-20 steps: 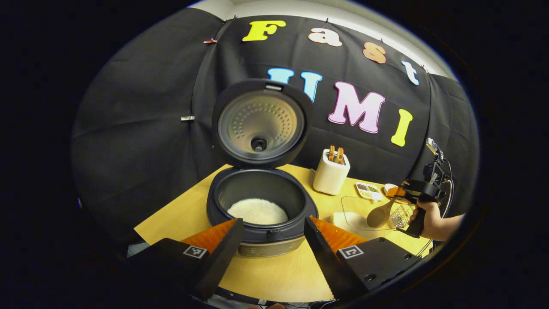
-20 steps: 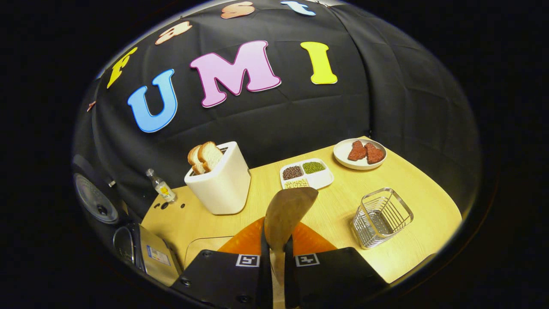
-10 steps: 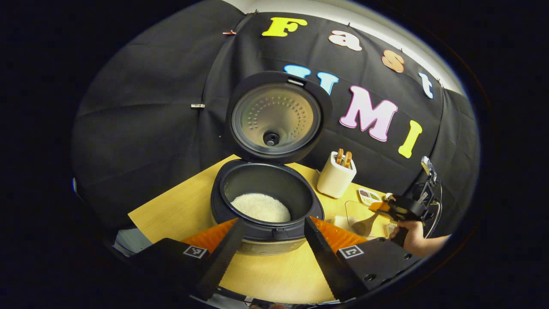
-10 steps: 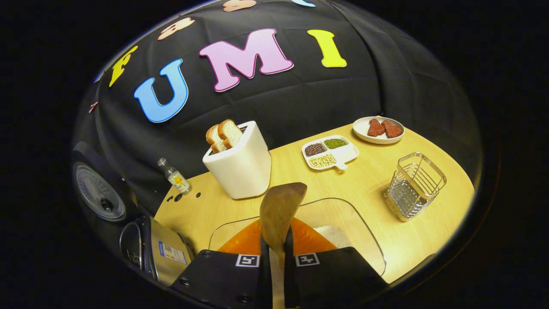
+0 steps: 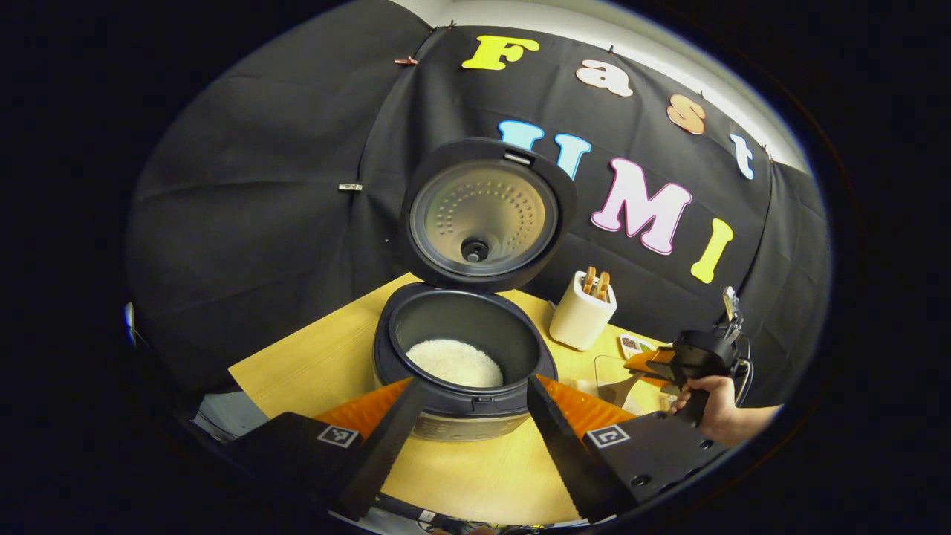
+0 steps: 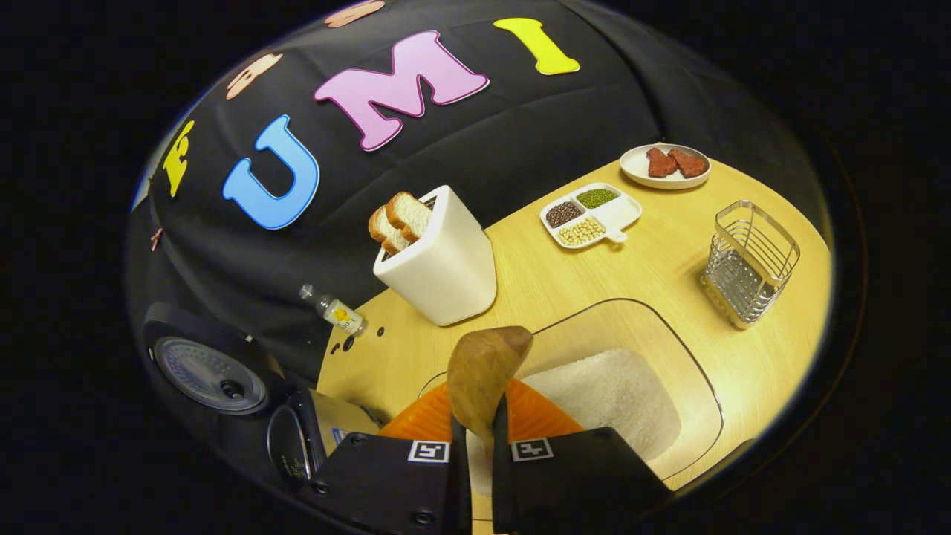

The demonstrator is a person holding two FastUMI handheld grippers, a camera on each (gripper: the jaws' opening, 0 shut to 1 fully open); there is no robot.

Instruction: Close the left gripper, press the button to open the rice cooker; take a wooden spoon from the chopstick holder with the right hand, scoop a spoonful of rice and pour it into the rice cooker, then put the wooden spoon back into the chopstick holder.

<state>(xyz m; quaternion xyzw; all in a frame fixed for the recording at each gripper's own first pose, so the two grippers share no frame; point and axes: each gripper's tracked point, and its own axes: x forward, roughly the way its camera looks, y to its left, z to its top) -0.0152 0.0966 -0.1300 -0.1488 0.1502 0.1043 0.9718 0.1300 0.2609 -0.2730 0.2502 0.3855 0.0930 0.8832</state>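
- The cooker (image 5: 464,371) stands open on the pale wood-grain surface (image 5: 327,364); its round lid (image 5: 487,215) is upright, showing a dimpled metal inner plate, and white rice (image 5: 455,362) lies in the dark bowl.
- The left gripper (image 5: 472,416) hangs before the cooker's front, jaws released — spread wide on nothing.
- The right gripper (image 6: 475,446) has its jaws clenched on the spoon (image 6: 483,371), a smooth wooden oval pointing up and away.
- Under the spoon sits a clear rounded tub (image 6: 669,357) holding grainy white rice.
- The holder (image 6: 750,260) — a wire basket — stands well apart, near the surface's edge.
- A white rounded toaster (image 6: 442,260) holds two bread slices.
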